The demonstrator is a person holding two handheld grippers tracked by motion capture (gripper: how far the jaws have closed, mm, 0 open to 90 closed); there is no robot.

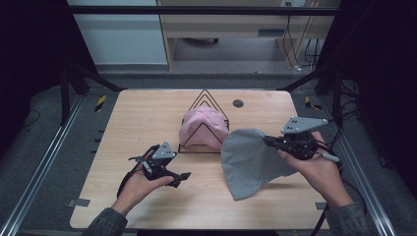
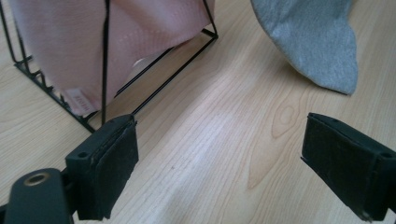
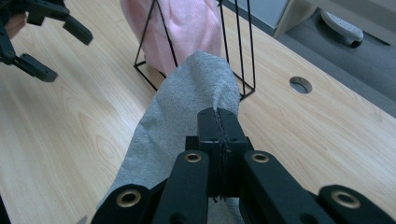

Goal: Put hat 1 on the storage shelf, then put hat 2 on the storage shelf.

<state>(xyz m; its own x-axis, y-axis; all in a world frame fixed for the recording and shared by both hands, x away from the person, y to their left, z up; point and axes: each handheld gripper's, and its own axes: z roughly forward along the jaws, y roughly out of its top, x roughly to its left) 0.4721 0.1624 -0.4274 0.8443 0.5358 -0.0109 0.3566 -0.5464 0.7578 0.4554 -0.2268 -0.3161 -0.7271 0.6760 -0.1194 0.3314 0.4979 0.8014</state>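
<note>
The right gripper [image 1: 273,141] has its jaws clamped on the grey cloth [image 1: 248,160], lifted beside the wire rack [image 1: 204,125] (pink cloth [image 1: 201,127] already draped). Left gripper [image 1: 183,176] jaws stand apart over the worktop [image 1: 147,113]. Probable step: hanging; next, carry cloth over a free wire.

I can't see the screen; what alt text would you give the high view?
A person's right gripper is clamped on a grey cloth, holding it above a wooden table. The open left gripper waits low over the table beside a black wire rack draped with a pink cloth.
</note>
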